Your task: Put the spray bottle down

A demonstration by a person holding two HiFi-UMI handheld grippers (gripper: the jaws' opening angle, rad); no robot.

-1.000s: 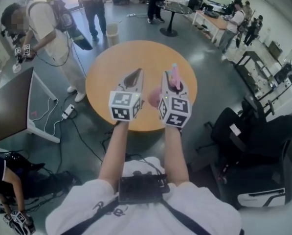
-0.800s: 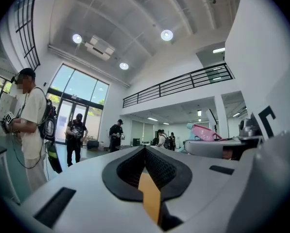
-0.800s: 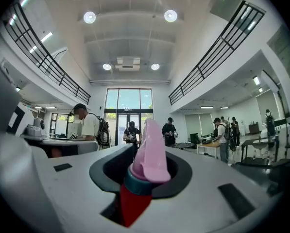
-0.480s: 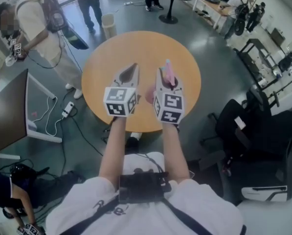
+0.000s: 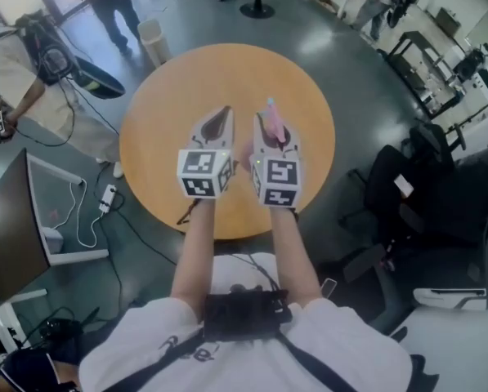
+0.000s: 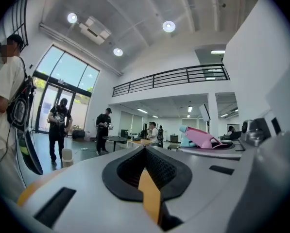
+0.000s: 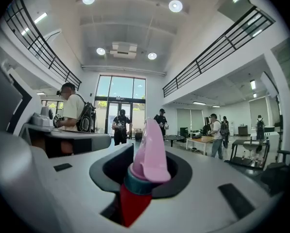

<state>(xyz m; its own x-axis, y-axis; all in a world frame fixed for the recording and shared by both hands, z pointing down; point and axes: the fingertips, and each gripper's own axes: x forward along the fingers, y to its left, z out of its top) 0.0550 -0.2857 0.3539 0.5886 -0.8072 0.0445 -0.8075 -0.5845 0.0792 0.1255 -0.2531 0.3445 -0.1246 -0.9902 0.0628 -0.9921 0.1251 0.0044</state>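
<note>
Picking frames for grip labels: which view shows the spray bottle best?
Right gripper view: the spray bottle fills the centre, pink head, teal collar and red body clamped in the right gripper. Head view shows only its pink top; left gripper view, its head side-on at right.

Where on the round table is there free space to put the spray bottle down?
Nothing lies on the round table. The widest bare patch is its far half, toward the white bin. Only the near part is crowded: the left gripper, jaws together, and the right gripper holding the spray bottle hang over it.
</note>
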